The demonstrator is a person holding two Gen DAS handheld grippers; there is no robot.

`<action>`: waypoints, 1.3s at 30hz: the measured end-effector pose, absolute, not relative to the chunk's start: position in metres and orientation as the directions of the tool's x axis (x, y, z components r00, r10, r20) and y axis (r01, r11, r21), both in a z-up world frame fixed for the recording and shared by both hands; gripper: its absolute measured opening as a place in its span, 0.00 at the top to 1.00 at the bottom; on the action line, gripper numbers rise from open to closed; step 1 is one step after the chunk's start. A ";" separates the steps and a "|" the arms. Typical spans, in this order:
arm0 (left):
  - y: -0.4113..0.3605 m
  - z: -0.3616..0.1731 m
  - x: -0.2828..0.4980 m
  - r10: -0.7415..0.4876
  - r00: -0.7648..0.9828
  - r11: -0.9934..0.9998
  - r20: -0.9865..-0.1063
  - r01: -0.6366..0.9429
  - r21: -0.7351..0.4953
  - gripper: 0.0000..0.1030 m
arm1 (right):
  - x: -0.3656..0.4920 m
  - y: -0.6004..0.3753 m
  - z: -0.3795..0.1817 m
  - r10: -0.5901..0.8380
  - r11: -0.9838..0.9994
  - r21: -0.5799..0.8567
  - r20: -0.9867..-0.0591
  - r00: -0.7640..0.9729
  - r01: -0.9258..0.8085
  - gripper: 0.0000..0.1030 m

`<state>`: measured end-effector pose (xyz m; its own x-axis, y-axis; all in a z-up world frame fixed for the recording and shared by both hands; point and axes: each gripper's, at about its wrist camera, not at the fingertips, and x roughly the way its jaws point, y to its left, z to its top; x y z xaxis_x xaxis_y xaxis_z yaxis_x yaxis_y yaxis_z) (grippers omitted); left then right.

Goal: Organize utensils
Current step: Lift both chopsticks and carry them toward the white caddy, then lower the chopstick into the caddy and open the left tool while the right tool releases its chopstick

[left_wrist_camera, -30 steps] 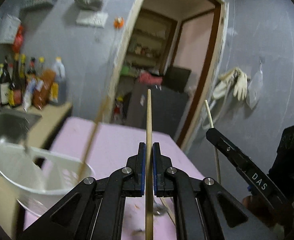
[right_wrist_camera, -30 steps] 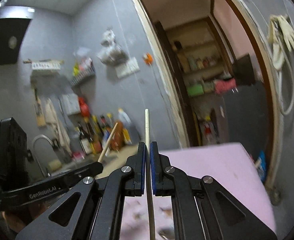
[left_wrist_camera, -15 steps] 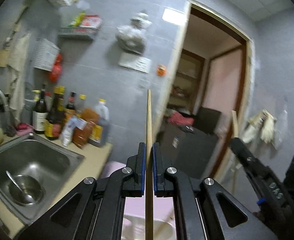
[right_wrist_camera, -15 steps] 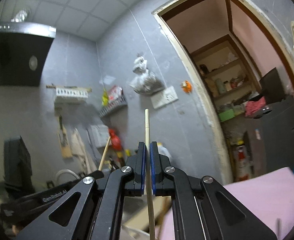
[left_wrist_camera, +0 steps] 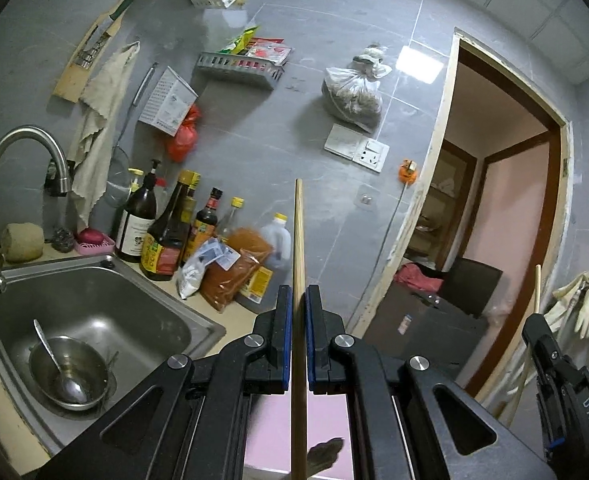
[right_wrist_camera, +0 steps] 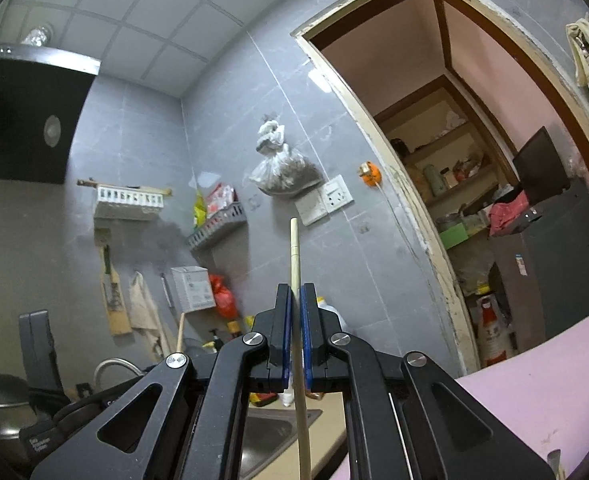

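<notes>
The left hand-held gripper is clamped on a chopstick running straight out along its fingers. The right hand-held gripper pinches a second chopstick the same way, tilted slightly upward. Ahead: the white wall rack, left nearer it.

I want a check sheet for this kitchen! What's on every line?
Surface: pink table top; beige counter beside steel sink.
Job's things: one wooden chopstick in each gripper; second chopstick.
Clutter: steel bowl with spoon in sink; sauce bottles.
Grippers: left gripper shut on chopstick; right gripper too.
Cables: nothing seen.
Surroundings: grey tiled wall, open doorway.
</notes>
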<state>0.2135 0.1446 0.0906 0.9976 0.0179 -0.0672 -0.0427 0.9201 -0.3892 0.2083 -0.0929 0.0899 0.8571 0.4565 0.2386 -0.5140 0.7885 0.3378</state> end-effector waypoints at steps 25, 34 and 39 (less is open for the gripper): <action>0.154 0.072 0.214 0.069 0.995 0.921 -0.066 -0.089 -0.379 0.96 | 0.217 -0.086 0.062 0.476 0.801 0.329 0.158 0.865 -0.500 0.97; 0.133 0.061 0.205 0.001 0.986 0.949 -0.168 -0.054 -0.310 0.96 | 0.209 -0.083 0.055 0.509 0.819 0.273 0.064 0.859 -0.505 0.97; 0.121 0.051 0.203 -0.045 0.967 0.967 -0.249 -0.020 -0.253 0.96 | 0.203 -0.083 0.052 0.524 0.827 0.253 -0.024 0.852 -0.502 0.97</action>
